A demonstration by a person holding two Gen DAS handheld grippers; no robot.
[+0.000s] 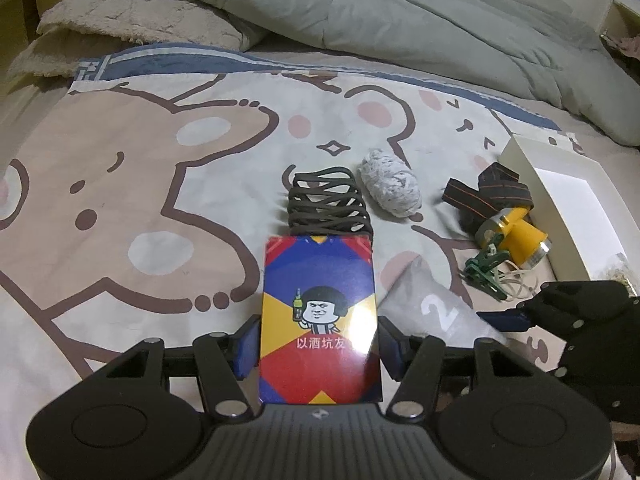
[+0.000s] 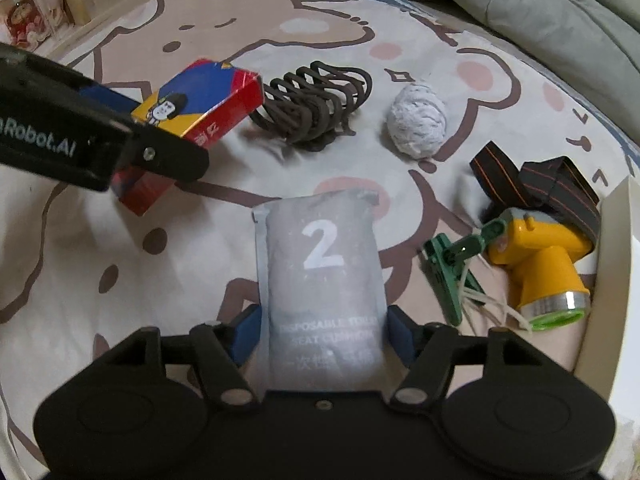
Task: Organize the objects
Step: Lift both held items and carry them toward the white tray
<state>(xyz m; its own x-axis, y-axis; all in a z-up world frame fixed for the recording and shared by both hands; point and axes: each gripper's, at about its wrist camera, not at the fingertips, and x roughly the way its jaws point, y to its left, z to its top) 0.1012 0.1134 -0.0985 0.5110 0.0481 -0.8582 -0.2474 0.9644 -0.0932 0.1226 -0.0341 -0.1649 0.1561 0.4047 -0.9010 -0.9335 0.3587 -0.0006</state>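
Note:
My left gripper (image 1: 319, 320) is shut on a red, blue and yellow card box (image 1: 318, 312), held just above the bedsheet; the right wrist view shows that box (image 2: 196, 108) tilted in the left gripper (image 2: 136, 128). A grey packet marked "2" (image 2: 322, 276) lies on the sheet between the fingers of my right gripper (image 2: 323, 312). A thin gap shows at its right pad, so it stands open around the packet. The left wrist view has the packet (image 1: 432, 304) beside the right gripper (image 1: 516, 316).
On the cartoon bedsheet (image 1: 120, 184) lie a dark brown coiled clip (image 1: 330, 204), a white yarn ball (image 1: 390, 188), a yellow headlamp (image 1: 516, 236) with a striped strap, and a green clip (image 1: 486, 268) with rubber bands. A white open box (image 1: 560, 184) sits right. A grey duvet (image 1: 380, 12) lies behind.

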